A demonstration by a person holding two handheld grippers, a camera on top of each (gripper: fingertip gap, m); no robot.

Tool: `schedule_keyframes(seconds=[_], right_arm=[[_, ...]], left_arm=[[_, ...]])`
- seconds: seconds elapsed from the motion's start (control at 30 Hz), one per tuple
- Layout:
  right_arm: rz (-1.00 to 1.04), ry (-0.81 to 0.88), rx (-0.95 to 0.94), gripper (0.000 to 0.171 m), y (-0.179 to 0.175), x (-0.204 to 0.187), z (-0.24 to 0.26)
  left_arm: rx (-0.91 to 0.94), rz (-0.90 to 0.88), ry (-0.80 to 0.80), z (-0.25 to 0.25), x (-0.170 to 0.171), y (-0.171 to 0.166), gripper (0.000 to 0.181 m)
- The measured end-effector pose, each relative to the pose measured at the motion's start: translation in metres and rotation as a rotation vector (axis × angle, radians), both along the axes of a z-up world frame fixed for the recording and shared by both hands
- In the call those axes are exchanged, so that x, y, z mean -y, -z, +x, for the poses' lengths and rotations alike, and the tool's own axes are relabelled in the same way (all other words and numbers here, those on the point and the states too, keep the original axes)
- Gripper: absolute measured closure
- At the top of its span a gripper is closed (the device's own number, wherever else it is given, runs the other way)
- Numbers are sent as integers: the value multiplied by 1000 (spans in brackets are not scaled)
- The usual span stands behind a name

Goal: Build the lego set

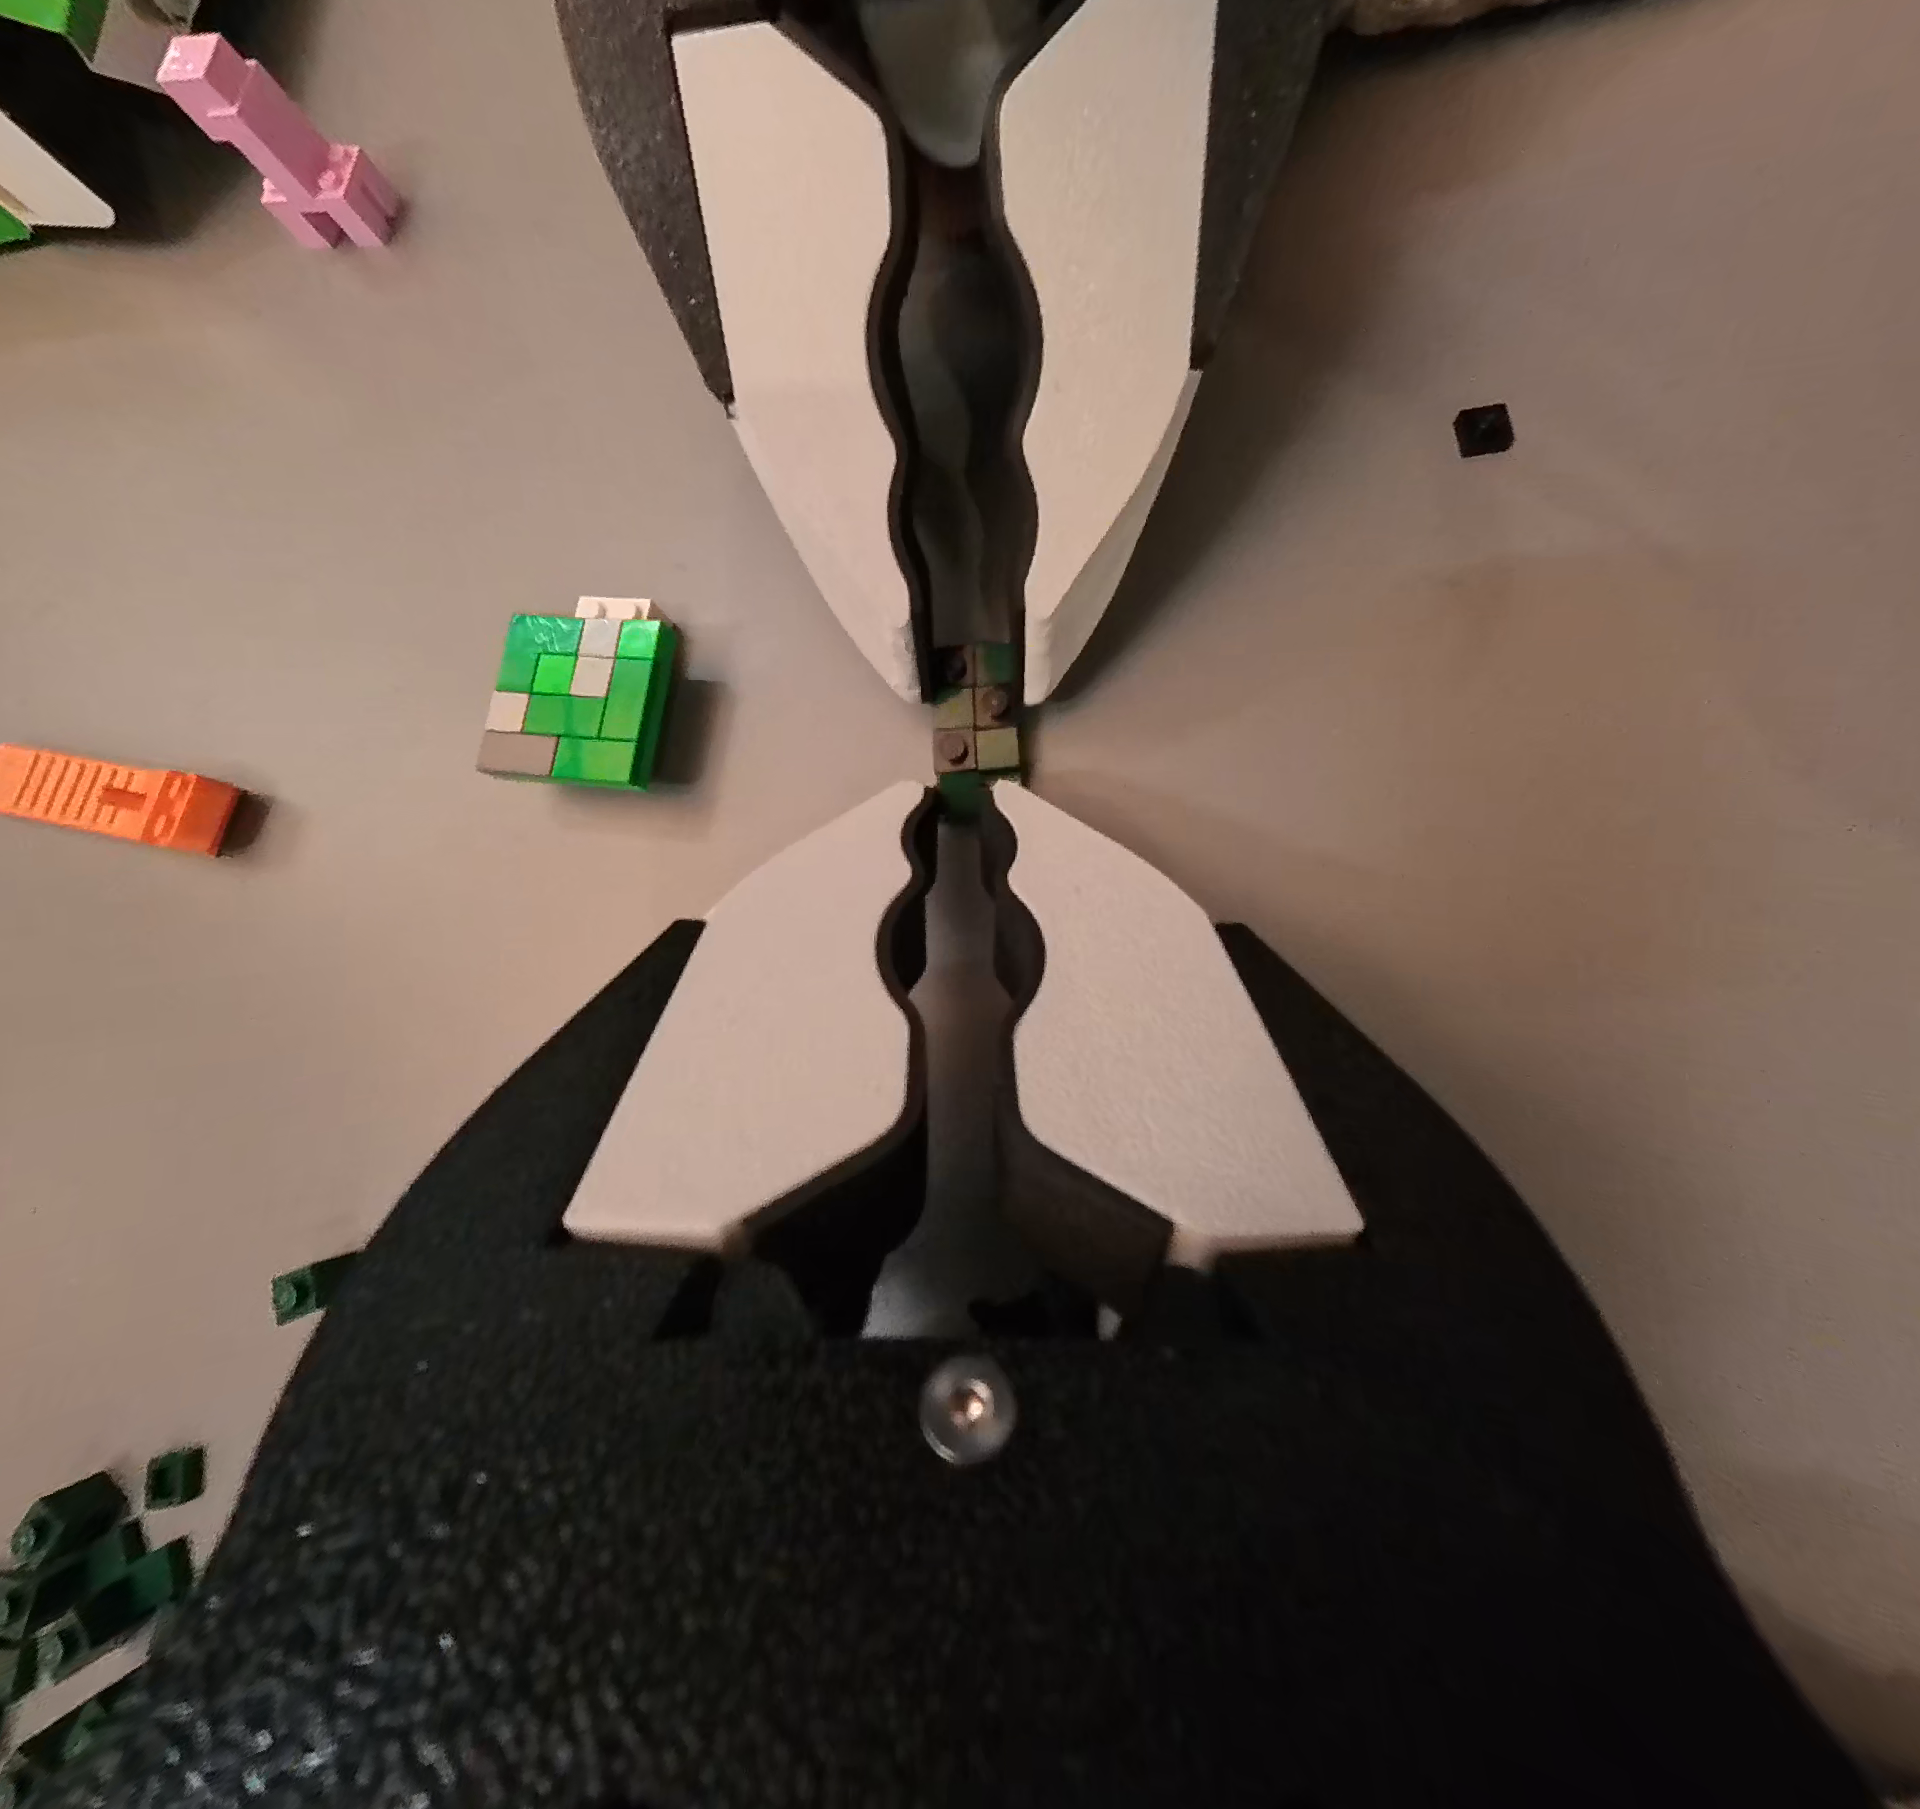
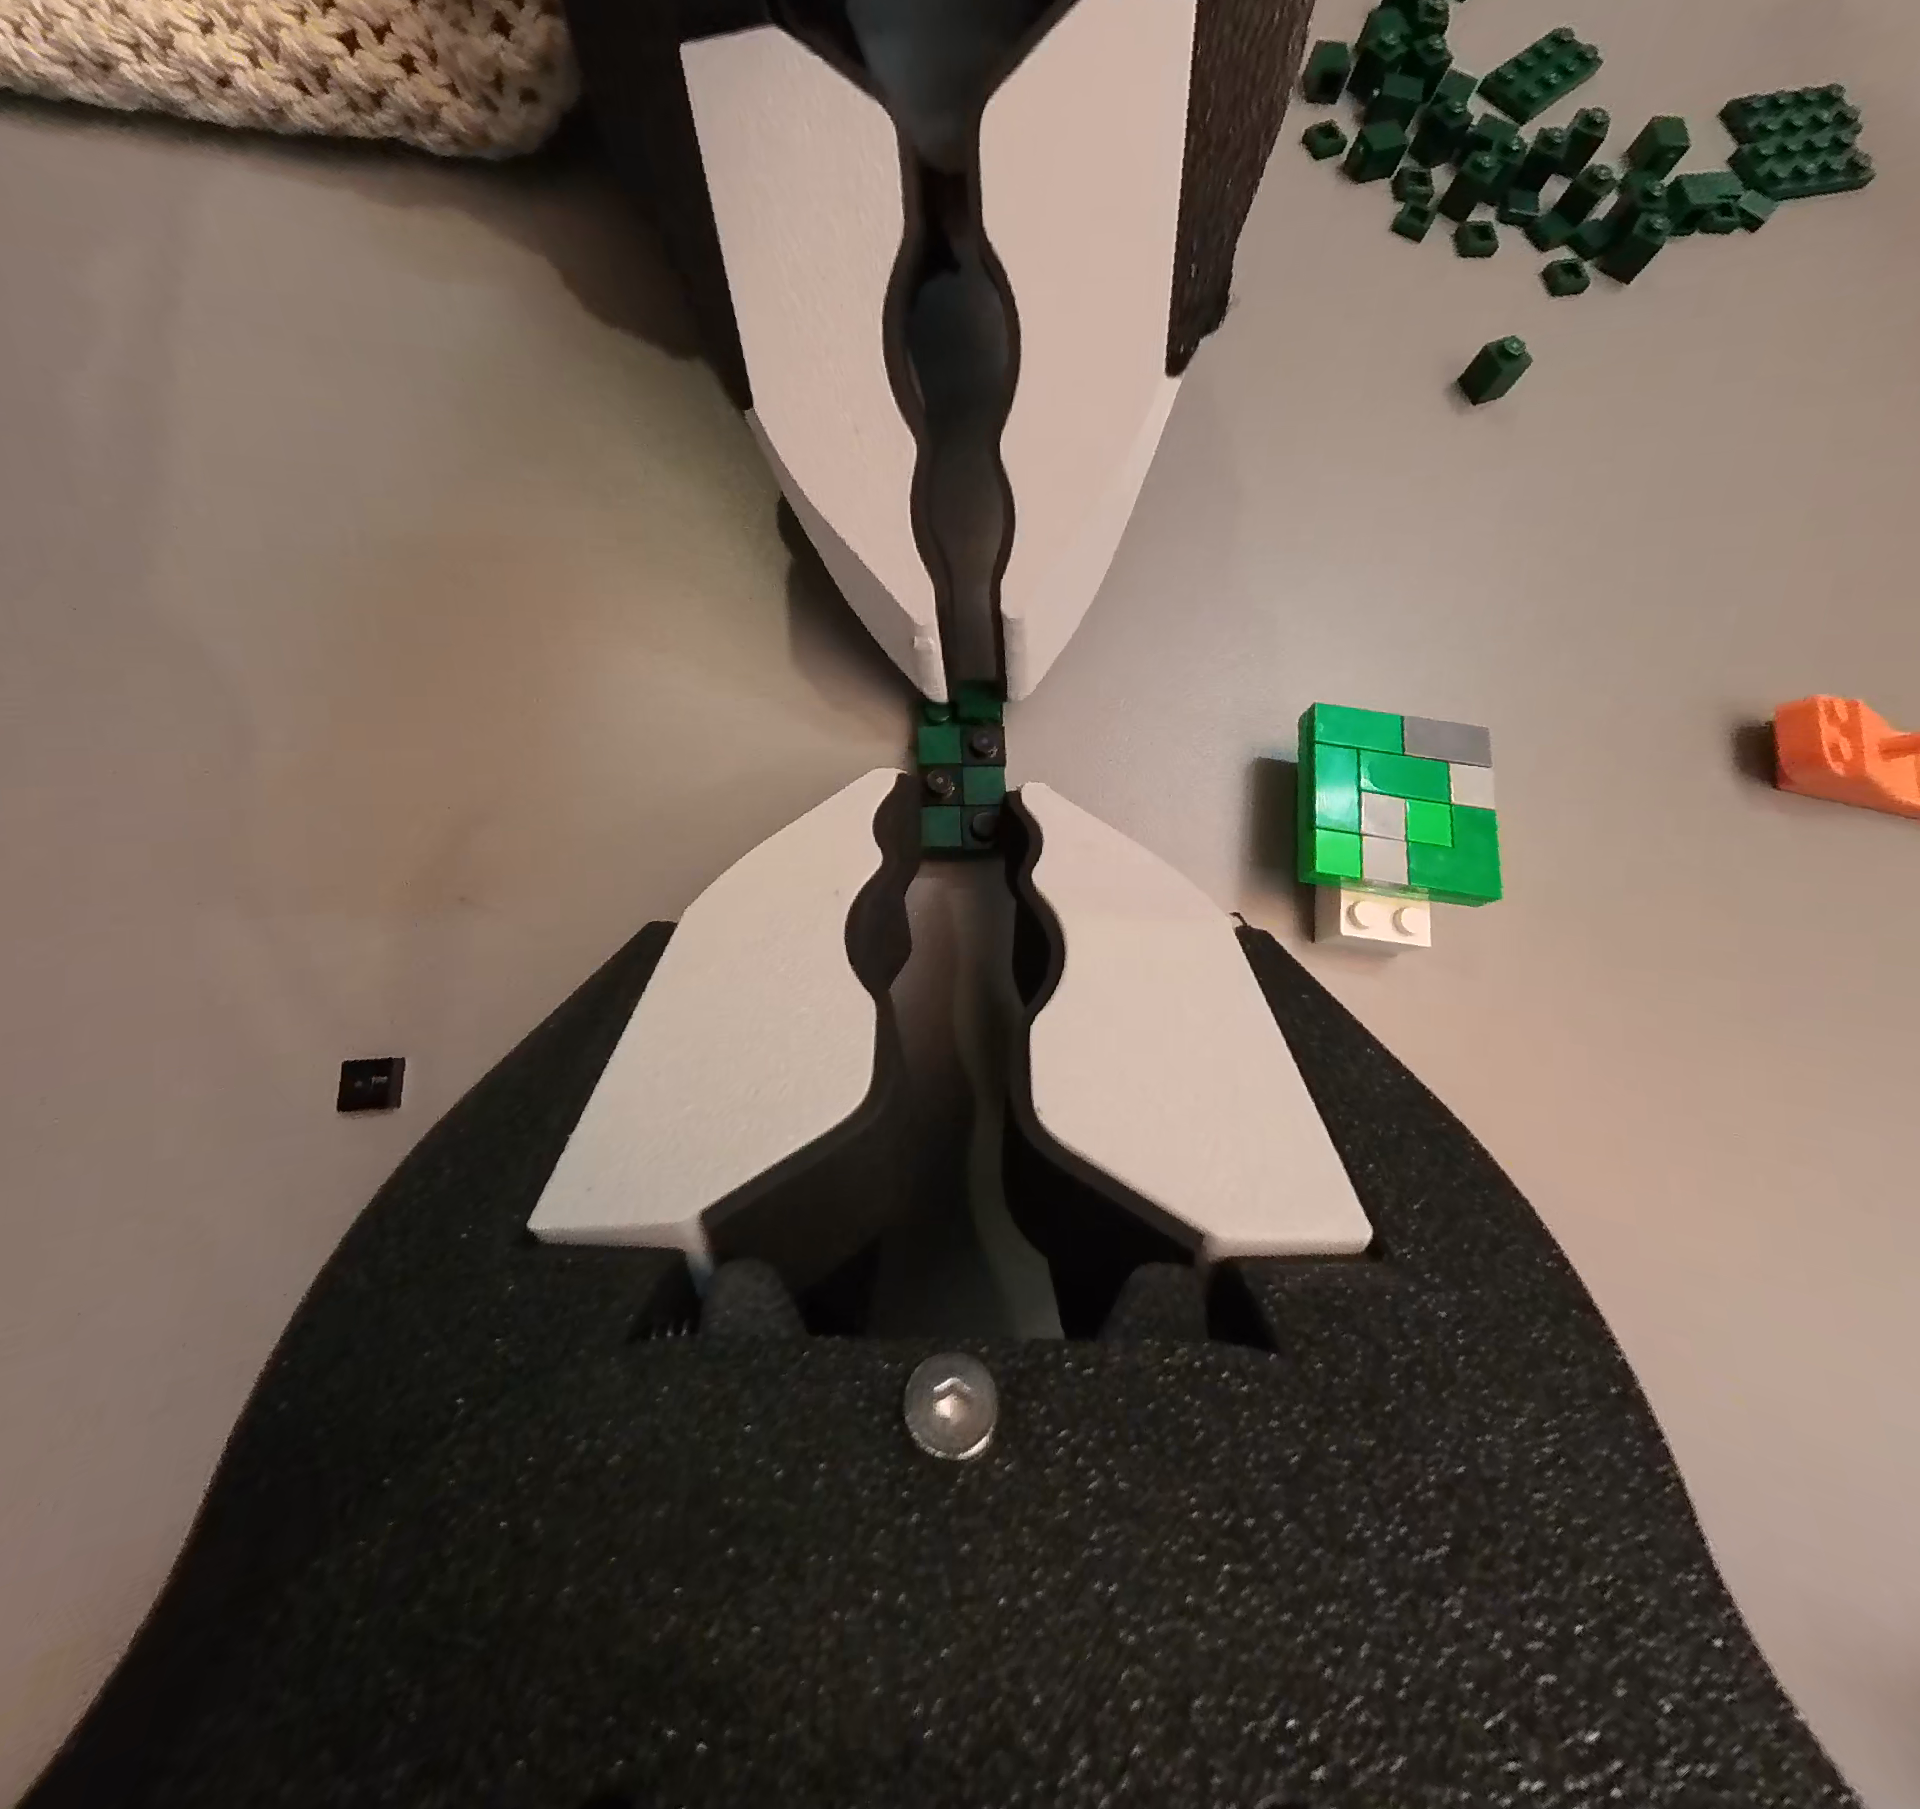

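Small dark-green stud strip (image 2: 962, 777) held mid-air above the counter (image 2: 416, 616), pinched end to end: right gripper (image 2: 962, 803) jaws clamped on its 6 o'clock end, left gripper (image 1: 961, 803) jaws clamped on the opposite end. Long axis runs 12 to 6 o'clock, studs toward the cameras. Step looks like pressing or parting the strip; next move needs steady, aligned force. Green tiled block (image 2: 1397, 803) at 3 o'clock, loose dark-green bricks (image 2: 1558, 138) at 1 o'clock.
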State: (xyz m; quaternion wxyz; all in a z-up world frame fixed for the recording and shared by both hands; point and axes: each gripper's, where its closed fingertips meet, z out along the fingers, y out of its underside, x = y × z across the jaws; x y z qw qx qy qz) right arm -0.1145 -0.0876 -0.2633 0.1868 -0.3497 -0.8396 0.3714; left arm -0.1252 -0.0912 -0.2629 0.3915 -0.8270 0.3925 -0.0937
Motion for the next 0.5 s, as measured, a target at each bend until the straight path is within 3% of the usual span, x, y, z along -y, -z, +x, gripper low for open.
schedule_keyframes(seconds=[0.5], right_arm=[[-8, 3, 8, 156, 0, 0, 0]], left_arm=[[12, -26, -20, -3, 3, 3, 165]])
